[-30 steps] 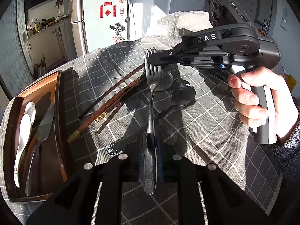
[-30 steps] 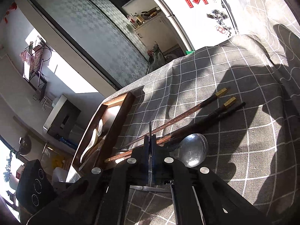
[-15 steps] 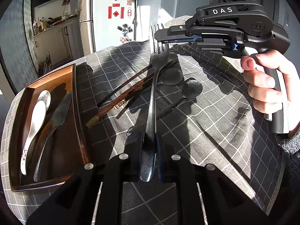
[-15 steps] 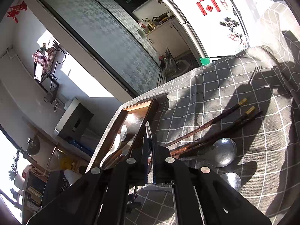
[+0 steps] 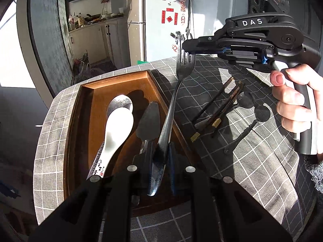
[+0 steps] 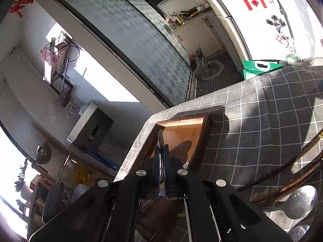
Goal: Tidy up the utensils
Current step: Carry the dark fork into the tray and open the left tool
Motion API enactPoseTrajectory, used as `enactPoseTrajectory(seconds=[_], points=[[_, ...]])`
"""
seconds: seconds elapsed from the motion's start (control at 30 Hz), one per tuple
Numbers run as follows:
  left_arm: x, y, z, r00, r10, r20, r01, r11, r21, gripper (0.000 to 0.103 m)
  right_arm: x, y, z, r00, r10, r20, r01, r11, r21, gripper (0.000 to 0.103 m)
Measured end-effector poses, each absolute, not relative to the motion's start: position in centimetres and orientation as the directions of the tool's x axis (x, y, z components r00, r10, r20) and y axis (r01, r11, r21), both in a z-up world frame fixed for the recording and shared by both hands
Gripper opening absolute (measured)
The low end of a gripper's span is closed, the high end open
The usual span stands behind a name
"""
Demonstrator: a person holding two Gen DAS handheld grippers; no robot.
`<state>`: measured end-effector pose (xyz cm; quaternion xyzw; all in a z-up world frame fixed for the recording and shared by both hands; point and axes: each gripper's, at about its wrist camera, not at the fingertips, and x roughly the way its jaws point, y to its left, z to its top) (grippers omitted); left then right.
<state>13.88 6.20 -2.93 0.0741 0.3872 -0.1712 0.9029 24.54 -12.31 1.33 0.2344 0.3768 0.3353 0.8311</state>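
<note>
Steel fork (image 5: 171,109) is hanging over the wooden tray (image 5: 84,109)'s right edge, both the left gripper (image 5: 161,157) and right gripper (image 5: 184,47) clamping it, while chopsticks (image 5: 220,104) and two spoons (image 5: 254,109) are waiting on the tablecloth (image 5: 252,171).

You have a table under a grey checked tablecloth (image 5: 252,161), sunlit in patches. Behind it stands a white fridge (image 5: 161,20) bearing red stickers, beside cream cabinets (image 5: 97,40) with bottles on top. A patterned glass partition (image 6: 131,36) runs left; windows glare bright.
</note>
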Motion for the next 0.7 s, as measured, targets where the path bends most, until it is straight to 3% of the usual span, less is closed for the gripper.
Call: enactPoseTrajectory(seconds=[0.47, 0.63, 0.7], points=[[14.1, 9.2, -4.9, 0.636, -0.159, -0.755, 0.288, 0.957, 0.042, 0.016, 27.9, -7.2, -4.9, 0.401, 0.725, -0.56, -0.336, 0.685, 0.646, 0.004], [13.9, 9.4, -4.9, 0.639, -0.153, -0.754, 0.284, 0.958, 0.046, 0.014, 27.7, -6.5, -5.1, 0.41, 0.704, -0.58, -0.335, 0.708, 0.622, 0.006], [13.9, 9.5, -4.9, 0.637, -0.156, -0.755, 0.281, 0.959, 0.039, 0.014, 27.4, -6.5, -4.5, 0.421, 0.689, -0.59, -0.334, 0.723, 0.605, 0.012]])
